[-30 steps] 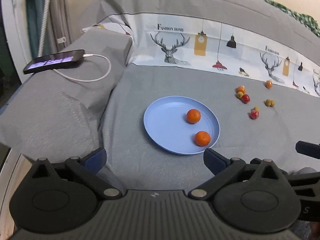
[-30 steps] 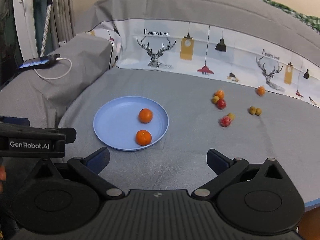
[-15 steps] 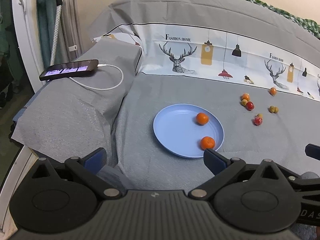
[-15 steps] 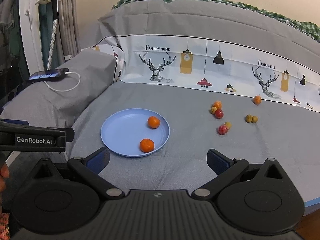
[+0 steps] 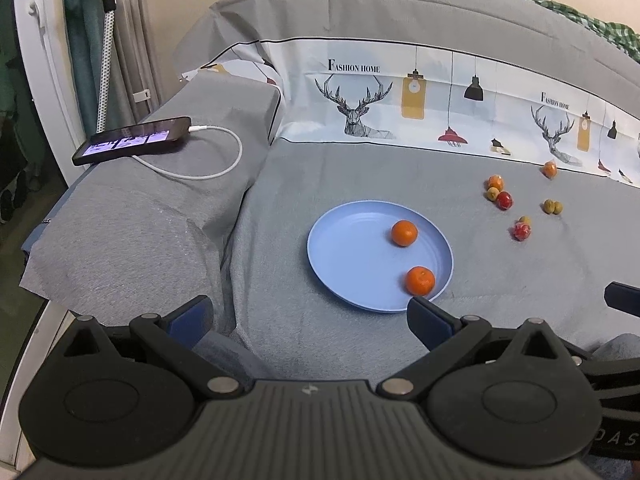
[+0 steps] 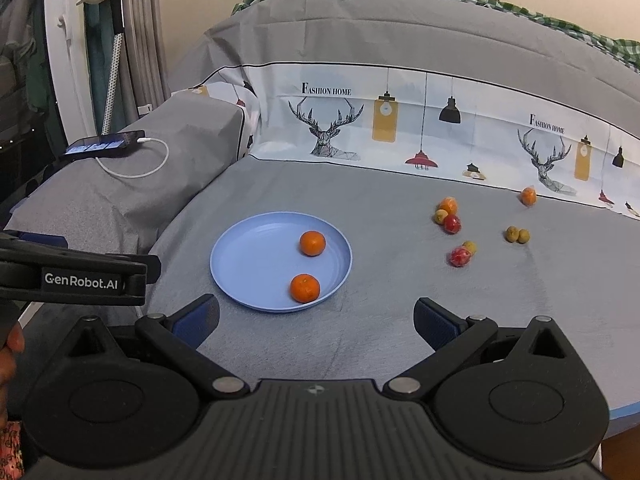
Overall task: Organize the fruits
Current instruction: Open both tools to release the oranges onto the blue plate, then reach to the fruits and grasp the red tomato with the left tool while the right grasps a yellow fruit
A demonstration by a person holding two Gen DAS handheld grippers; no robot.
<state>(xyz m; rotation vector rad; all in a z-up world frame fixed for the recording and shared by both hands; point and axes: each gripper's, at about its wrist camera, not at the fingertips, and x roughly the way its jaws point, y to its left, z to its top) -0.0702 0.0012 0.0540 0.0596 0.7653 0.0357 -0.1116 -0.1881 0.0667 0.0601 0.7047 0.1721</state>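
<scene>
Both jaws spread wide, gripping nothing: left gripper (image 5: 308,314), right gripper (image 6: 316,316); ahead, round blue plastic plate (image 6: 248,264) with two oranges (image 6: 312,243); beyond right fingertip, small scattered fruits (image 6: 460,257); far left, dark phone (image 5: 134,140) on white cable (image 5: 224,160).

We see only the dark tip of the right gripper (image 5: 624,299) at the right edge of the left wrist view, the rest cut off; in the right wrist view the left gripper (image 6: 76,276) enters from the left edge, its fingertips hidden behind its own side; a sliver of a hand (image 6: 10,354) shows at that edge; the scattered small fruits (image 6: 460,256) are too small to name; the phone (image 5: 132,140) screen's content is unreadable.
</scene>
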